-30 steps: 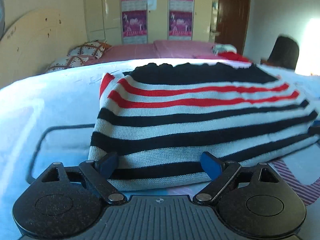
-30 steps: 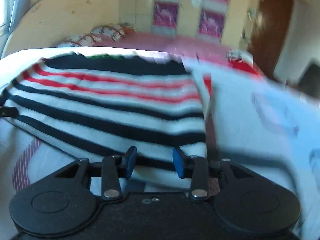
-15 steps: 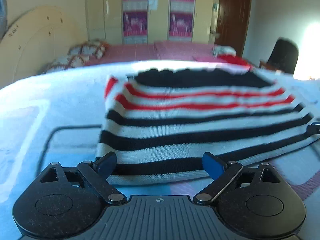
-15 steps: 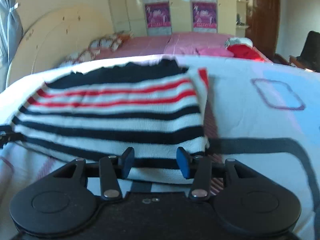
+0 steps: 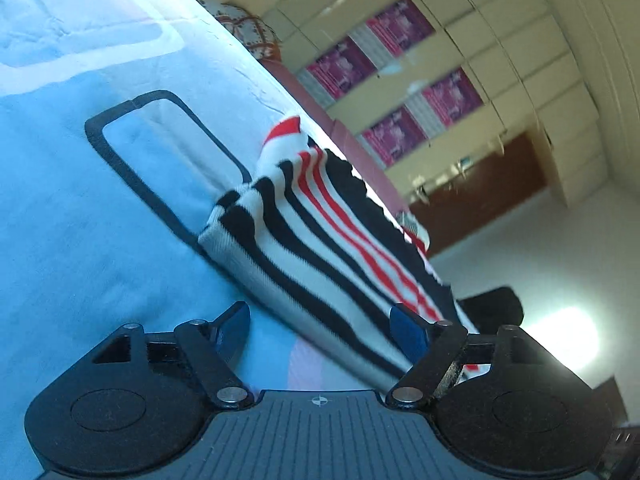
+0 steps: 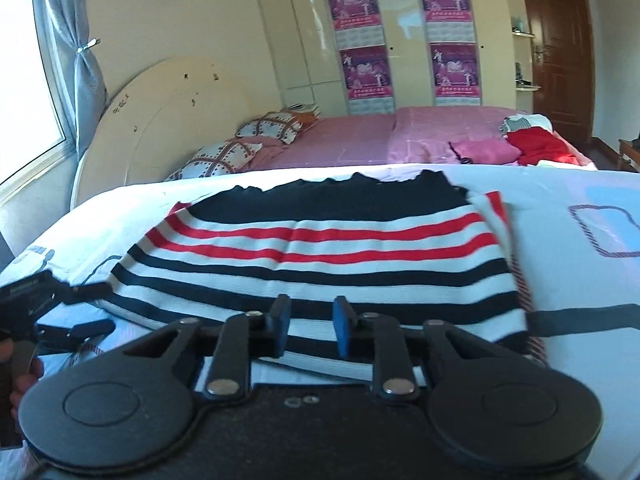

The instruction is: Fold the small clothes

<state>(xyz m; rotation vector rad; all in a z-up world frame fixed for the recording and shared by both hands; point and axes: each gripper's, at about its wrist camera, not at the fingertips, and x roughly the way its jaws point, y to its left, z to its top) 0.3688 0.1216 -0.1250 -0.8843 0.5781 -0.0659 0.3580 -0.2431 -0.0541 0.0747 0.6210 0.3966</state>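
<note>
- The folded black, white and red striped knit sweater [image 6: 320, 256] lies flat on the pale blue bedsheet [image 6: 580, 360], stripes and long axis running crosswise ahead of the right gripper [image 6: 308, 326].
- That gripper's 2 jaws stand parted, gripping nothing, at the hem.
- The left gripper [image 5: 322, 330] is tilted, jaws spread wide, sweater just ahead.

We are viewing a strongly tilted scene. The left gripper [image 5: 320, 326] is occupying the six o'clock edge, its blue-padded fingers [image 5: 404, 330] standing wide apart with nothing between them. The folded striped sweater [image 5: 320, 236] is lying on the pale blue bedsheet [image 5: 80, 220], running from centre toward four o'clock, just beyond the fingertips. At one o'clock, purple posters [image 5: 396, 76] are hanging on cream wardrobe doors [image 5: 500, 40].
</note>
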